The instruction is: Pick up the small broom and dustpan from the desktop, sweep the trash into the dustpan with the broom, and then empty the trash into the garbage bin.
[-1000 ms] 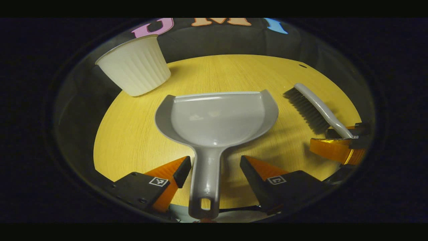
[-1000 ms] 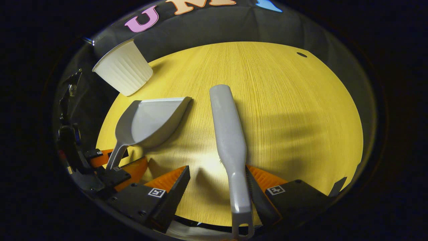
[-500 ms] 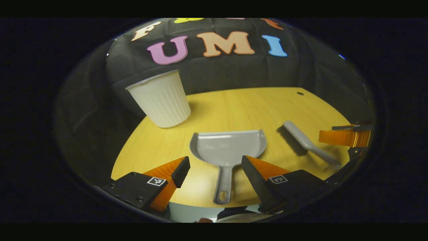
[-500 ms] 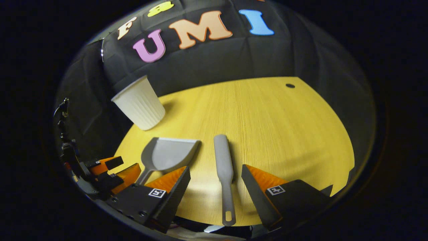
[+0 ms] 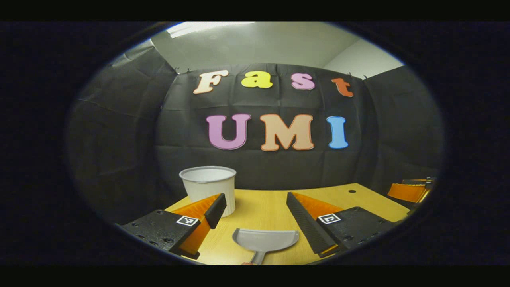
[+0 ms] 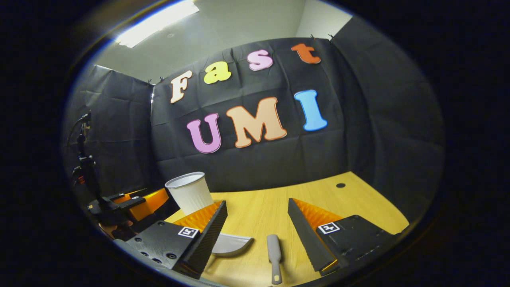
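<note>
Here, we take the desktop (image 6: pixel 358 207) as our landmark and go from near to far.

Left gripper (image 5: pixel 255 213): we see its jaws spread wide, holding nothing, raised above the desktop's near edge.

Right gripper (image 6: pixel 257 223): we see it wide open too, empty, also lifted over the desktop's near edge.

Dustpan (image 5: pixel 266 240): it lies flat on the desktop near its front edge, below the gap between the left gripper's fingers, touched by neither. In the right gripper view (image 6: pixel 231 245) it is partly hidden behind a finger.

Small broom (image 6: pixel 274 251): it lies on the desktop just right of the dustpan, apart from it, handle toward us. We think the bristles face down, but they are too small to tell.

Garbage bin (image 5: pixel 208 186): a white ribbed tub, upright at the desktop's far left corner, beyond the dustpan.

Round hole (image 6: pixel 340 185): in the desktop's far right part.

Ceiling light (image 6: pixel 157 22): high above the desktop.
</note>
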Demonstrator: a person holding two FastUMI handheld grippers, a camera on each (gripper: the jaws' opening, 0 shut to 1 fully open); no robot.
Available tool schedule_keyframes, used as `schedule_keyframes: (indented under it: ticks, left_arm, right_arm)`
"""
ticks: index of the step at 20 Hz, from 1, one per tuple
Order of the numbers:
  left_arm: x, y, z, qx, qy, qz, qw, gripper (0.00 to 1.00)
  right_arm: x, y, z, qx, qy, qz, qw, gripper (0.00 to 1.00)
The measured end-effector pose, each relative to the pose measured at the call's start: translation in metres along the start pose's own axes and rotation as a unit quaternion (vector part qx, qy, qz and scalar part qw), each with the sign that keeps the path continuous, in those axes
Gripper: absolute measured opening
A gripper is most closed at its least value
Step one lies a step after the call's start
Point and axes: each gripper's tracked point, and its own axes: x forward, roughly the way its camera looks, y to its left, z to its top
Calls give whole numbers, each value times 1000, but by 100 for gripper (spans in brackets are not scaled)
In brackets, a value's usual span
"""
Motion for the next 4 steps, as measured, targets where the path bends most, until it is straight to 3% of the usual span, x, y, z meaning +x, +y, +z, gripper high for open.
schedule_keyframes:
  ticks: [3,4]
  left_arm:
    - [3,4,-16,15,33,-10,999,93]
    - [3,4,-16,18,37,-14,999,87]
  right_arm:
    - [-3,3,0,4,6,4,1000,92]
    - [-1,5,1,10,2,6,1000,92]
